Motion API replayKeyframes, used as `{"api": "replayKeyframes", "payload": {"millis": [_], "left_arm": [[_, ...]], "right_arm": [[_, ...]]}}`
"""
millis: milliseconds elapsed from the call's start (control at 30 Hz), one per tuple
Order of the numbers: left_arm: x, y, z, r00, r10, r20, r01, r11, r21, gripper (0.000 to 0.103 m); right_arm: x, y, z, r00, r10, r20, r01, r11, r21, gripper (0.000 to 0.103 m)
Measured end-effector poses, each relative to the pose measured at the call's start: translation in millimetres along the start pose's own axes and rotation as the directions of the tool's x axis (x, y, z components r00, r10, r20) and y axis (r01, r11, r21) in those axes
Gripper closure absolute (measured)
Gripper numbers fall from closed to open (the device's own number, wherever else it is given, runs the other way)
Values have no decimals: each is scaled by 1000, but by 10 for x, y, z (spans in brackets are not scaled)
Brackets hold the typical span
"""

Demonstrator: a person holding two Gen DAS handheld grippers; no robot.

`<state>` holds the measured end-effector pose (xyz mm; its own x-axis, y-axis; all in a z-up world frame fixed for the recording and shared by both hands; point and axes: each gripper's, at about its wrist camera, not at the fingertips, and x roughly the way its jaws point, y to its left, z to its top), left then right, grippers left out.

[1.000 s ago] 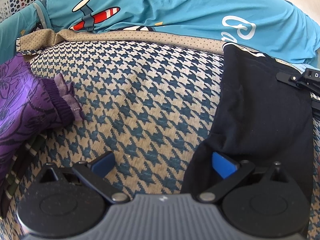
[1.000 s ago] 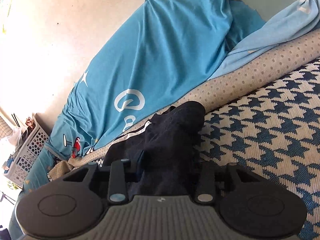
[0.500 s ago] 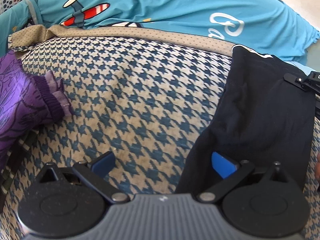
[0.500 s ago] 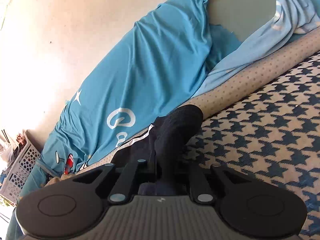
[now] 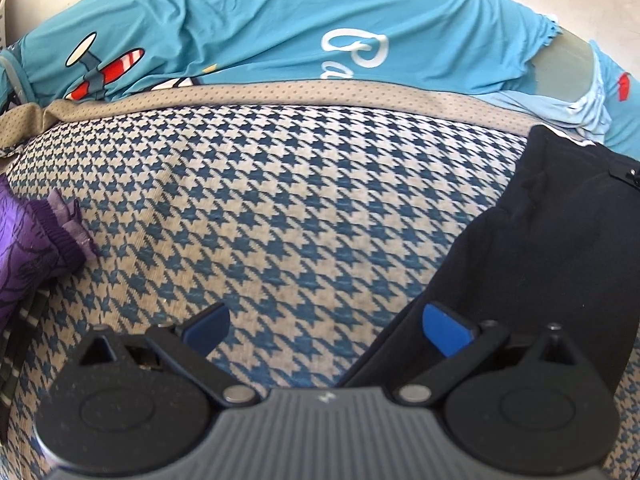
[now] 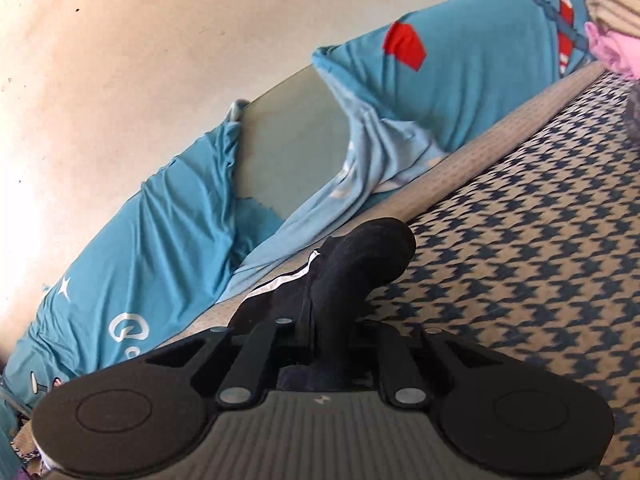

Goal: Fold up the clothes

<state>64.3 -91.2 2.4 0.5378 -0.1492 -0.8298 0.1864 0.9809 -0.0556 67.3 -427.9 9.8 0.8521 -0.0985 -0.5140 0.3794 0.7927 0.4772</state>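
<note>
A black garment (image 5: 560,240) with a thin white stripe lies on the right of the blue-and-beige houndstooth surface (image 5: 280,200). My left gripper (image 5: 320,316) hovers open over it. Its right pad (image 5: 444,332) is above the garment's edge and its left pad (image 5: 208,322) is above bare cover, with nothing pinched. In the right wrist view my right gripper (image 6: 324,340) is shut on a bunched fold of the black garment (image 6: 360,248), which rises from the jaws as a thick roll. The fingertips are hidden by the cloth.
A purple patterned garment (image 5: 28,248) lies at the left edge. A teal sheet with aeroplane prints (image 5: 280,32) is heaped along the far side against a pale wall (image 6: 120,60). Pink and striped clothes (image 6: 612,52) sit at the far right corner.
My right gripper closed on the black garment and lifted it, and its view swung right along the sheet. In the left view the garment's edge drew to the right, baring more houndstooth.
</note>
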Motion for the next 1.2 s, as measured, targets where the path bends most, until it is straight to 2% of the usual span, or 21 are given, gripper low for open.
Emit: {"api": "replayKeyframes", "payload": {"millis": [233, 400, 500, 533, 600, 667, 767, 967, 1200], "left_arm": [[-103, -156, -89, 1000, -28, -10, 29, 997, 71, 0], [-169, -179, -200, 999, -27, -19, 28, 996, 85, 0], [-227, -124, -259, 998, -51, -25, 53, 997, 57, 0], [-244, -106, -279, 998, -57, -28, 58, 997, 48, 0], [-283, -70, -321, 997, -67, -27, 68, 997, 32, 0], [-312, -37, -362, 998, -64, -23, 65, 998, 21, 0], [-353, 16, -431, 998, -55, -23, 55, 998, 3, 0], [-409, 141, -672, 994, -96, -52, 91, 992, -91, 0], [-449, 109, -902, 994, -95, -58, 90, 992, -84, 0]], "right_arm": [[-305, -593, 21, 990, -135, 48, 134, 990, 35, 93], [-483, -859, -28, 974, -227, 18, 227, 974, 30, 92], [-611, -997, -31, 976, -216, -12, 216, 971, 99, 91], [-672, -1019, -37, 977, -212, -13, 212, 970, 116, 89], [-812, -1026, -55, 972, -234, 4, 231, 964, 131, 77], [-943, -1032, -79, 973, -230, 14, 226, 965, 131, 74], [-1126, -1044, -128, 979, -203, 21, 199, 972, 123, 74], [-1412, -974, -340, 990, -143, -8, 143, 985, 92, 74], [-1616, -736, -739, 996, -56, -76, 56, 998, -4, 74]]}}
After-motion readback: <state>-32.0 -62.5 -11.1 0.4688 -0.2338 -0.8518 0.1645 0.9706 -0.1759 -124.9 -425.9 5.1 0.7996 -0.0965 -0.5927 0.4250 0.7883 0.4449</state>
